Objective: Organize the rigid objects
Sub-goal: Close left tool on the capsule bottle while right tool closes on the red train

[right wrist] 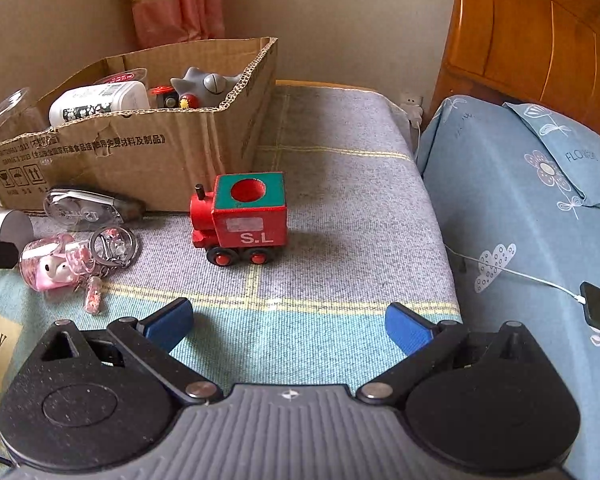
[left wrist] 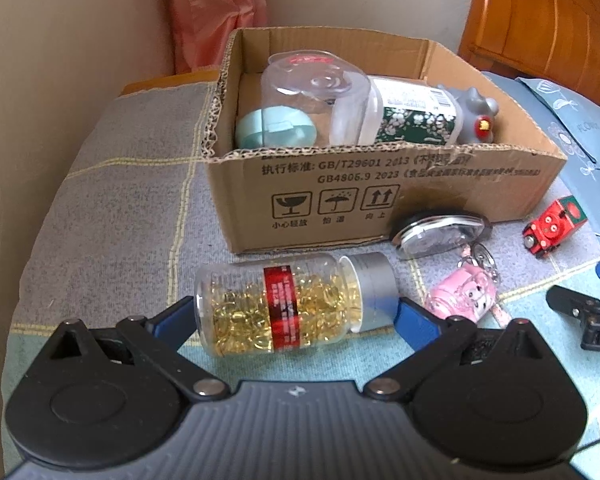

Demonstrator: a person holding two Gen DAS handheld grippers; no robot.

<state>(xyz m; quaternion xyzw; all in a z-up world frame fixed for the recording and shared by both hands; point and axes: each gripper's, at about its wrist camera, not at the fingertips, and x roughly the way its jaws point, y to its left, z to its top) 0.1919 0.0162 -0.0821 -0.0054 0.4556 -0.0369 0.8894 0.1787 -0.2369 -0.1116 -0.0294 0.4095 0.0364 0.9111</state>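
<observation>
Cardboard walls of the box (left wrist: 340, 184) already enclose a clear cup (left wrist: 312, 92), a mint case (left wrist: 274, 130), a floral bottle (left wrist: 412, 114) and a grey toy (left wrist: 476, 110). Left on the checked blanket (right wrist: 340, 184): the capsule bottle (left wrist: 284, 308), lying on its side between the spread blue fingers of the left gripper (left wrist: 296, 314), contact unclear; a red toy train (right wrist: 240, 220) ahead of the wide-open, empty right gripper (right wrist: 288, 320); a pink keychain (right wrist: 60, 266); and a clear-cased object (right wrist: 88, 206) against the box, too indistinct to identify. Box contents are partly hidden.
</observation>
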